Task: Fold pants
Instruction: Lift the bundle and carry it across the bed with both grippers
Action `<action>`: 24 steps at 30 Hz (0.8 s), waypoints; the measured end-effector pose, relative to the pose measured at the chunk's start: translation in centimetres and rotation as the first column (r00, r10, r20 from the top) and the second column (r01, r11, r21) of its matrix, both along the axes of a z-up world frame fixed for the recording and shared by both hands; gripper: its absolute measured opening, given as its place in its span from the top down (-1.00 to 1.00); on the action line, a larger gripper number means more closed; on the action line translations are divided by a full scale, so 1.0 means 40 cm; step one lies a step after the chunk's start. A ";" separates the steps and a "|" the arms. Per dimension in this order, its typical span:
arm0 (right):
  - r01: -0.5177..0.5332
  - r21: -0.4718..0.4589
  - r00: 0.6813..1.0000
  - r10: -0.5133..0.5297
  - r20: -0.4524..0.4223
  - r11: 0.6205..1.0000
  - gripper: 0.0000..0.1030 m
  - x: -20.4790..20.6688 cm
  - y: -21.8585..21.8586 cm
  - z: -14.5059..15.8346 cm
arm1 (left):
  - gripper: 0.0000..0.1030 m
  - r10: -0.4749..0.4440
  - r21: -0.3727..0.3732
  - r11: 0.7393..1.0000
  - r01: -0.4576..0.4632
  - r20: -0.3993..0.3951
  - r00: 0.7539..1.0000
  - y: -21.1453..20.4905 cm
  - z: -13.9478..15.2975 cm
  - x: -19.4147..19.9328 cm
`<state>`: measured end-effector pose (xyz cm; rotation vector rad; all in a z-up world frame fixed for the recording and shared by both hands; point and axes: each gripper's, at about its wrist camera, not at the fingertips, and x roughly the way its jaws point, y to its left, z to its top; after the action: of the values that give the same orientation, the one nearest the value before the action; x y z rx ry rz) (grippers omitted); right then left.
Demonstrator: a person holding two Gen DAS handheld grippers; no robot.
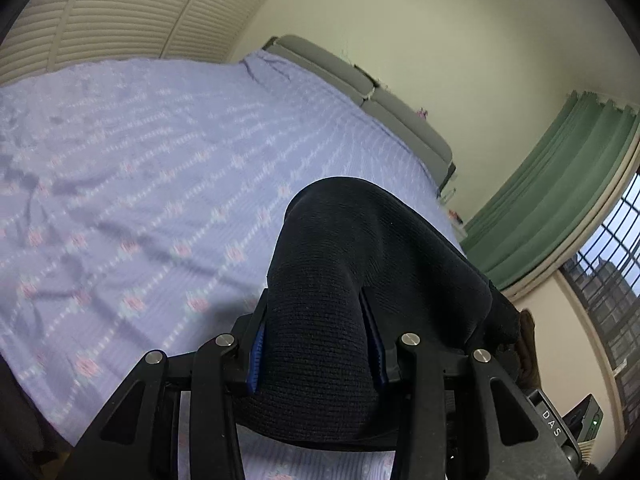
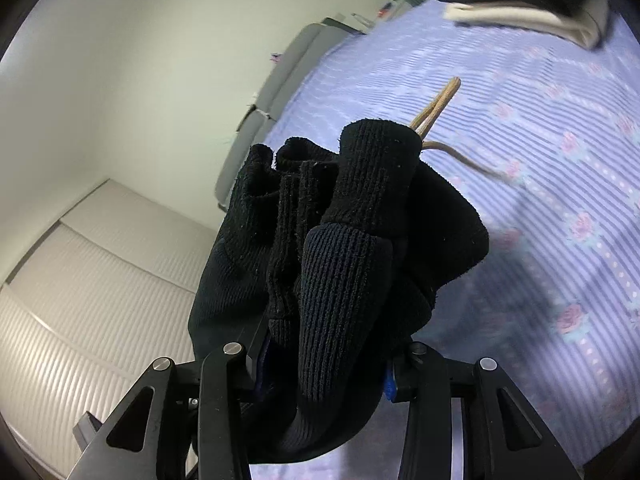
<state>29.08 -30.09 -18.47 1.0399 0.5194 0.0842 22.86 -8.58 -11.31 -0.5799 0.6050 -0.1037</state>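
- Black ribbed pants (image 1: 352, 280) bunch inside the left gripper (image 1: 318, 330), clamped, fingertips buried.
- Right gripper (image 2: 324, 364) clenches pants (image 2: 340, 260) too; tan drawstring (image 2: 438, 106) pokes out, bedspread (image 2: 540, 160) blurred.

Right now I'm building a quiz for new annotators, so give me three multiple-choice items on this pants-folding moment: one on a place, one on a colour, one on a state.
1. Where is the tan drawstring?
A. Sticking out of the bunched fabric in the right gripper
B. Lying on the window sill
C. Tied round the headboard

2. What colour is the curtain by the window?
A. Red
B. Green
C. Yellow

3. What is the left gripper doing?
A. Open, with nothing in it
B. Shut on the bedsheet
C. Shut on the pants

Answers:
1 A: the drawstring pokes out of the pants held in the right gripper.
2 B: the curtain beside the window is green.
3 C: the left gripper has dark pants fabric clamped between its blue pads, above the lilac bedsheet.
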 end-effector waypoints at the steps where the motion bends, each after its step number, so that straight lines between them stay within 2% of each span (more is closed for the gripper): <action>1: -0.011 -0.002 1.000 0.011 0.009 1.000 0.19 0.009 0.021 0.018 | 0.23 0.009 -0.005 1.000 -0.009 0.004 1.000 0.023 0.011 0.001; 5: -0.055 -0.010 0.998 0.055 0.032 0.998 0.19 0.026 0.111 0.058 | 0.23 0.056 -0.023 0.998 -0.056 0.014 0.998 0.143 0.050 0.005; 9: -0.119 -0.022 0.991 0.120 0.055 0.993 0.19 0.073 0.256 0.103 | 0.23 0.121 -0.034 0.992 -0.120 0.027 0.992 0.305 0.080 0.012; 18: -0.261 -0.028 0.960 0.262 0.101 0.965 0.19 0.238 0.721 0.148 | 0.23 0.267 -0.042 0.963 -0.266 0.045 0.963 0.806 0.112 0.086; 22: -0.285 0.001 0.952 0.283 0.119 0.959 0.19 0.323 0.941 0.123 | 0.23 0.285 -0.023 0.959 -0.284 0.045 0.958 1.034 0.096 0.146; 24: -0.301 0.015 0.948 0.298 0.114 0.953 0.19 0.368 1.041 0.103 | 0.23 0.294 -0.010 0.956 -0.294 0.034 0.955 1.115 0.078 0.178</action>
<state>43.79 11.54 -14.36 0.9752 0.5732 0.4191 29.98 36.00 -8.21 -0.6656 0.4790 0.1651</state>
